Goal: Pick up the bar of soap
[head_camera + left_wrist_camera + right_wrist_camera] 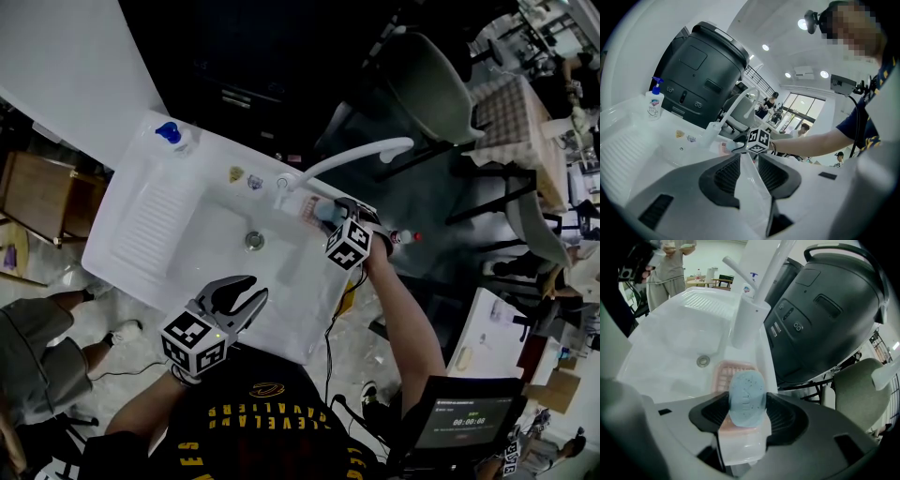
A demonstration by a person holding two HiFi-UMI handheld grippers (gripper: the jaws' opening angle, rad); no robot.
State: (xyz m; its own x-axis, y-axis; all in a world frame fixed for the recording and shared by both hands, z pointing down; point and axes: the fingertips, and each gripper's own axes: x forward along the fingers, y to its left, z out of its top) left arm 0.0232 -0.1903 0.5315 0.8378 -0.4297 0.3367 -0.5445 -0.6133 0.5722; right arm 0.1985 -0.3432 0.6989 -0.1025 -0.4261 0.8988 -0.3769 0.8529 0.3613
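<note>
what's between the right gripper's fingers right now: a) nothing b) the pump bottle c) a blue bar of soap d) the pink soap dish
c: in the right gripper view the blue speckled bar of soap stands upright between the fingers of the right gripper, which touch it on both sides, with the pink soap dish beneath and behind it.

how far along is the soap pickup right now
Done: the right tool is shut on the blue soap bar, held on edge between its pads. In hand: the bar is right over the pink soap dish; contact unclear. Still to do: carrying it clear. The left tool is open, empty.
</note>
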